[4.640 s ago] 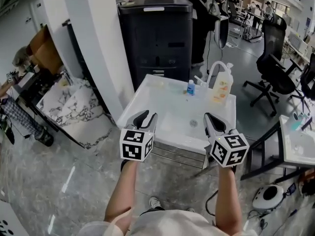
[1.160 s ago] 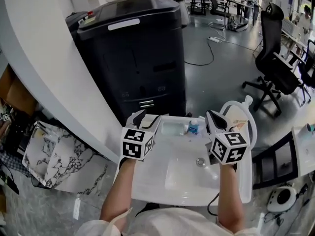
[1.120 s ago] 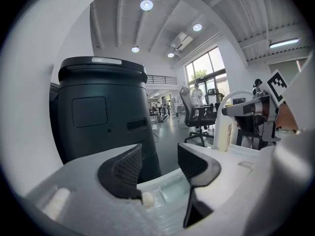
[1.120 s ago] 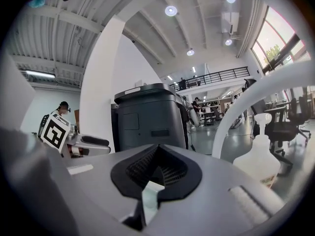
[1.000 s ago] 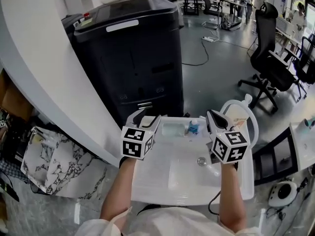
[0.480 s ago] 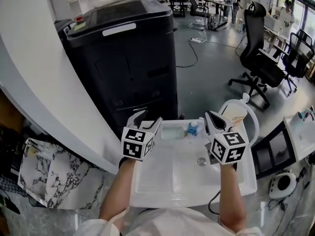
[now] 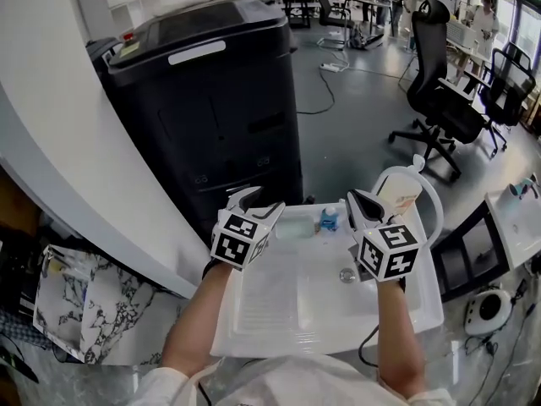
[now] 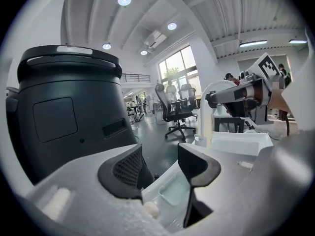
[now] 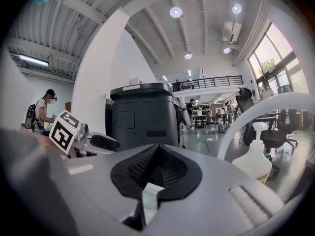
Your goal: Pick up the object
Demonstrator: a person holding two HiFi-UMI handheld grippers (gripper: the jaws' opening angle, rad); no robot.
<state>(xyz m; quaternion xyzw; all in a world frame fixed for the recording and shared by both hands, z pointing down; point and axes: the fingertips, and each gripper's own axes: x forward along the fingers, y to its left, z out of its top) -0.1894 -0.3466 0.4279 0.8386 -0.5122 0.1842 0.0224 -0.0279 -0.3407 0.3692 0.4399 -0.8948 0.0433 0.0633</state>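
A white sink (image 7: 254,328) lies below me. On its back rim stand a small blue-capped bottle (image 7: 328,219) and a white pump bottle (image 7: 400,194), which also shows in the right gripper view as the pump bottle (image 9: 253,159). A white arched faucet (image 7: 433,200) curves over the pump bottle. My left gripper (image 7: 259,203) hovers open over the sink's back left, and the left gripper (image 8: 160,166) has nothing between its jaws. My right gripper (image 7: 357,200) hangs just right of the small bottle and left of the pump bottle. The right gripper (image 9: 156,168) is shut and empty.
A tall black machine (image 7: 211,100) stands right behind the sink, with a white wall (image 7: 51,159) to its left. Black office chairs (image 7: 448,100) stand on the grey floor at back right. A recessed soap dish (image 7: 292,227) and a drain (image 7: 345,274) mark the basin.
The view has closed in on the sink, which now lies under both grippers. The left gripper has tilted a little to the right. Neither gripper has taken hold of anything.
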